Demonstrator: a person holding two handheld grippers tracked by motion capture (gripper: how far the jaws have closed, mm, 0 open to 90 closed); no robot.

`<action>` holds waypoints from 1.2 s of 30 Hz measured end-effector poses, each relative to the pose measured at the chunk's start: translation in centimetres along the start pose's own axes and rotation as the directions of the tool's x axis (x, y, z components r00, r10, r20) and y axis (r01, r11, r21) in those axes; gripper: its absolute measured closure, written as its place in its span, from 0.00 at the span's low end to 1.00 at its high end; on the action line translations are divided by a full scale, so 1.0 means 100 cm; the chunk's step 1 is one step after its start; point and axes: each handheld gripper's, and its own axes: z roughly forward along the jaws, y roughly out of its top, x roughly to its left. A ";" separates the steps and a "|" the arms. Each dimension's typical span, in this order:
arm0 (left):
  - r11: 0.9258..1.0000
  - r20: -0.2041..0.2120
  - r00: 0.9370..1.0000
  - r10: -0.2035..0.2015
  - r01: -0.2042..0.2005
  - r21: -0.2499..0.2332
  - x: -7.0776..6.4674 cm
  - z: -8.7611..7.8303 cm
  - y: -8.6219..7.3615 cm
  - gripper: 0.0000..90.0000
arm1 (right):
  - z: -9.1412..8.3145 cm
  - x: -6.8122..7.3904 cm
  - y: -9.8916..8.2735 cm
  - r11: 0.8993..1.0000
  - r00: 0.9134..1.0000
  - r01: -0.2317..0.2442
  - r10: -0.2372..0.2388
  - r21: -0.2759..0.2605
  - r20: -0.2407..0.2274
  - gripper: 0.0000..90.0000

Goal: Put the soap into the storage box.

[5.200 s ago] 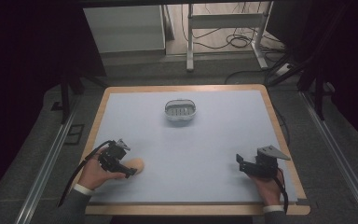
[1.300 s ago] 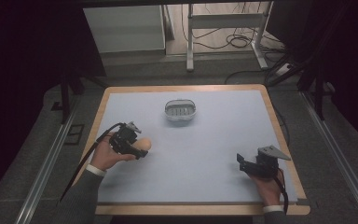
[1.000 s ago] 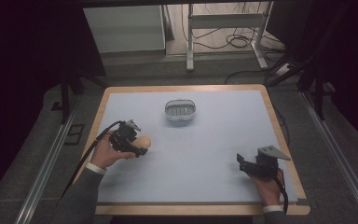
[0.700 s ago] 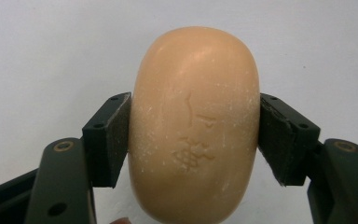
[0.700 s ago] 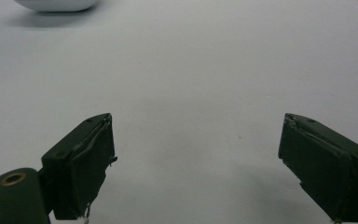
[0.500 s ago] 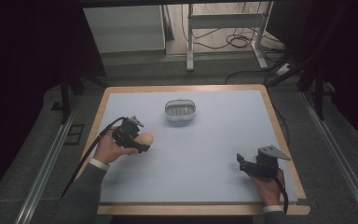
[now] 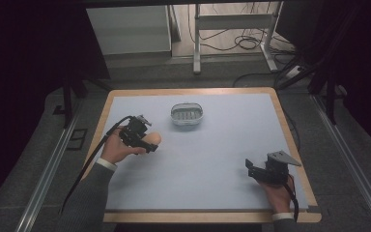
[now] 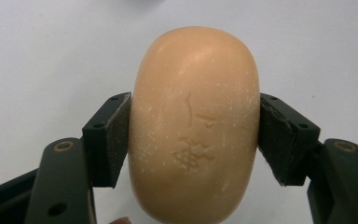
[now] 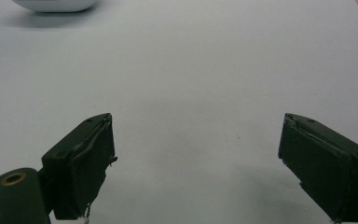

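Note:
An oval tan bar of soap (image 8: 193, 126) with an embossed mark sits squeezed between the two black jaws of my left gripper (image 8: 195, 135). In the high view that left gripper (image 7: 149, 144) holds the soap (image 7: 152, 139) above the table's left half, a short way left and toward me from a white soap dish (image 7: 187, 114) with a slotted floor. My right gripper (image 7: 249, 167) rests low at the near right of the table. Its jaws stand wide apart over bare white surface in the right gripper view, right gripper (image 9: 196, 158) holding nothing. The dish's rim (image 9: 56, 4) peeks in at that view's top left.
The white table top (image 7: 212, 159) has a wooden border (image 7: 297, 145). A black cable (image 7: 89, 162) trails from the left gripper over the near left edge. Beyond the table stand a white cabinet (image 7: 128, 29) and a metal frame (image 7: 232, 21) with floor cables.
My left gripper has carried the soap away from me and slightly right, from the near left toward the dish. The right gripper has stayed put, open.

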 end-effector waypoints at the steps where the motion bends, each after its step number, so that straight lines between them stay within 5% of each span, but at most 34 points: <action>1: 1.000 -0.004 1.000 0.000 0.000 0.003 0.001 0.001 0.003 0.36 | 0.000 0.000 0.000 1.000 1.000 -0.002 0.002 0.003 -0.002 0.12; 36: 1.000 -0.017 1.000 0.026 -0.026 0.008 0.002 0.003 0.041 0.36 | 0.001 0.000 0.000 1.000 1.000 -0.006 0.006 0.006 -0.005 0.12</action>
